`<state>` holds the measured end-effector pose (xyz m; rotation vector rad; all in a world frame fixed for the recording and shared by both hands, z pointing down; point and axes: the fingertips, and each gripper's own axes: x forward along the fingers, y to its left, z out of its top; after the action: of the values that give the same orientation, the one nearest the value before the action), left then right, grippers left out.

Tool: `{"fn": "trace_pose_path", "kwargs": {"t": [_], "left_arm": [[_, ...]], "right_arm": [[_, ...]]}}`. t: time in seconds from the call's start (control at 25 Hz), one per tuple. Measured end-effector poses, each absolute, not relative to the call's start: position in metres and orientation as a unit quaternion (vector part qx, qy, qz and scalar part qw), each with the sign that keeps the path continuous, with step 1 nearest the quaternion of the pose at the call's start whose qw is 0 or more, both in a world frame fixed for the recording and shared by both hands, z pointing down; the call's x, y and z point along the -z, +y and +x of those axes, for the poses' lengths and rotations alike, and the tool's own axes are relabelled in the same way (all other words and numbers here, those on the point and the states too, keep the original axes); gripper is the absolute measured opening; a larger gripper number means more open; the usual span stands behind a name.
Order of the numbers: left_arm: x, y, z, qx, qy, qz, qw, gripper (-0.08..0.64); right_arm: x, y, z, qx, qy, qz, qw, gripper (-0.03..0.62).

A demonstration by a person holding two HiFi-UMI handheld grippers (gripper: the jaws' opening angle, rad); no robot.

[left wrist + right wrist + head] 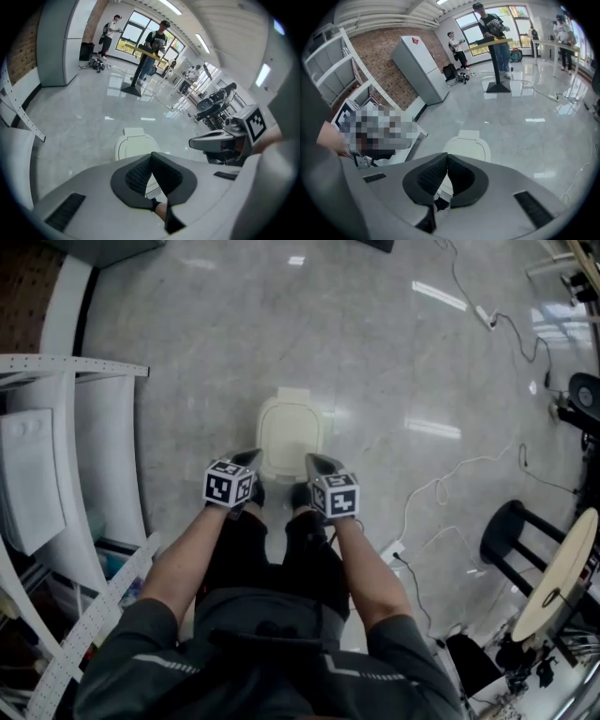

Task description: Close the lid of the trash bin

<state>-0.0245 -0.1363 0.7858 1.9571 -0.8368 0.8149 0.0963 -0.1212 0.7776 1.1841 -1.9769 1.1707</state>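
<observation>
A cream trash bin (291,432) stands on the grey floor straight ahead, and its lid (292,427) lies flat on top. My left gripper (251,457) hovers by the bin's near left corner, and my right gripper (312,461) by its near right corner. Both are shut on nothing, their jaws meeting at the tip. In the left gripper view the bin (132,144) shows just past the left gripper (151,155), with the right gripper (220,138) off to the side. From the right gripper (446,156) the bin (471,146) sits just ahead.
A white shelving rack (56,427) stands close on the left. Cables (441,486) trail over the floor to the right, near a black stool (511,531) and a round tabletop (558,573). People (152,47) stand at tables far off. A grey cabinet (419,70) is by the brick wall.
</observation>
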Motion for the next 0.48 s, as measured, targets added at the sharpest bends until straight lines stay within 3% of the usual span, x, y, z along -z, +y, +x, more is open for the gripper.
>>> {"fn": "trace_pose_path", "kwargs": {"t": [0.48], "left_arm": [[-0.582, -0.197, -0.007, -0.178, -0.345, 0.863, 0.324, -0.002]], "right_arm": [[-0.578, -0.186, 0.113, -0.310, -0.805, 0.476, 0.170, 0.006]]}}
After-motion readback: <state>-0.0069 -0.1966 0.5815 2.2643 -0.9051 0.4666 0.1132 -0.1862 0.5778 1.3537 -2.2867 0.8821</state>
